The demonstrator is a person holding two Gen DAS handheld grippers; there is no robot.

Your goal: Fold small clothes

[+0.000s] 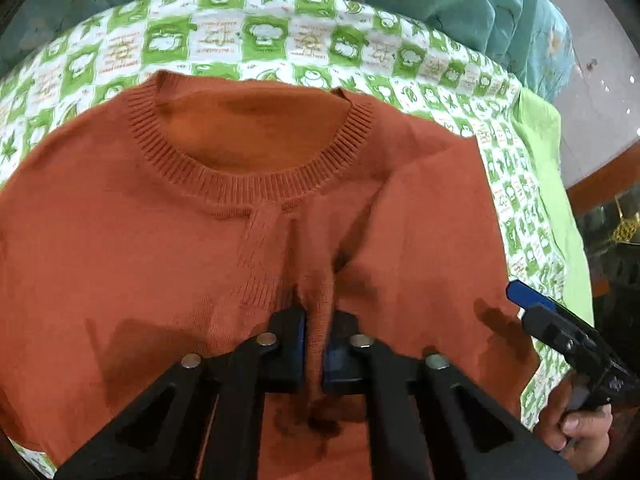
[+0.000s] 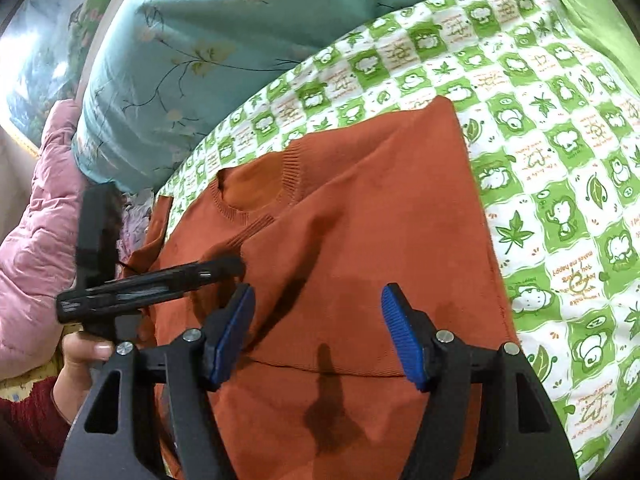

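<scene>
Bed: green-checked sheet (image 2: 560, 128) under our sweater (image 1: 120, 240).
Left gripper (image 1: 316, 344): jaws pinching a sweater ridge; lift evenly.
Right gripper (image 2: 318, 328): jaws wide, empty; smooth first.

sweater (image 1: 160, 240) flat on my bedsheet (image 1: 260, 40); quilt (image 2: 180, 60) behind it; left gripper (image 1: 316, 344) at its middle; right gripper (image 2: 318, 332) over its right half.

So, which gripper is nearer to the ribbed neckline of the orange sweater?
Left. The left gripper pinches a fold of the orange sweater just below the ribbed neckline. The right gripper hovers open farther down, over the sweater's right side.
</scene>
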